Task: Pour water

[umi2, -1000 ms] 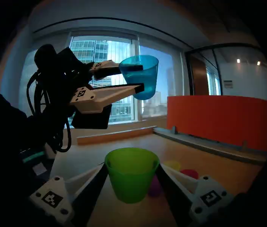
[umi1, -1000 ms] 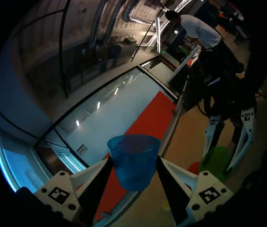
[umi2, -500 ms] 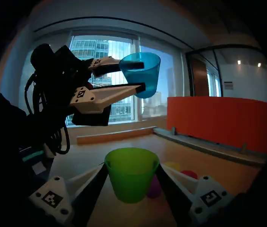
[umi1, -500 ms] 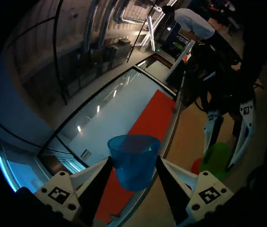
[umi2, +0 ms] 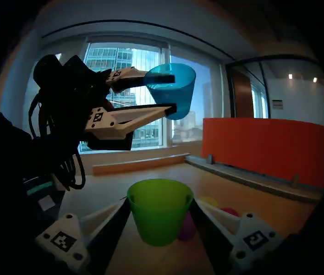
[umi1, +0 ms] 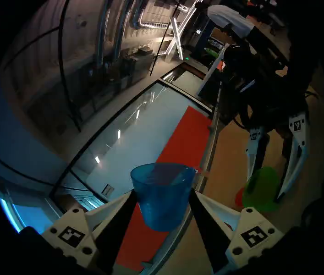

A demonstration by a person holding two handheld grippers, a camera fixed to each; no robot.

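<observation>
My left gripper view is high up and tipped sideways, right behind the blue cup. My right gripper view sits low and level behind the green cup. Each shows both cups.

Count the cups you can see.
2. The blue cup is held in the left gripper, raised; the green cup in the right gripper, lower. Behind it, small coloured things may be more.

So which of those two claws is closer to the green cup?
Right. The right gripper has the green cup clamped between its two fingers. The left gripper hangs higher up, well apart from it, holding the blue cup.
</observation>
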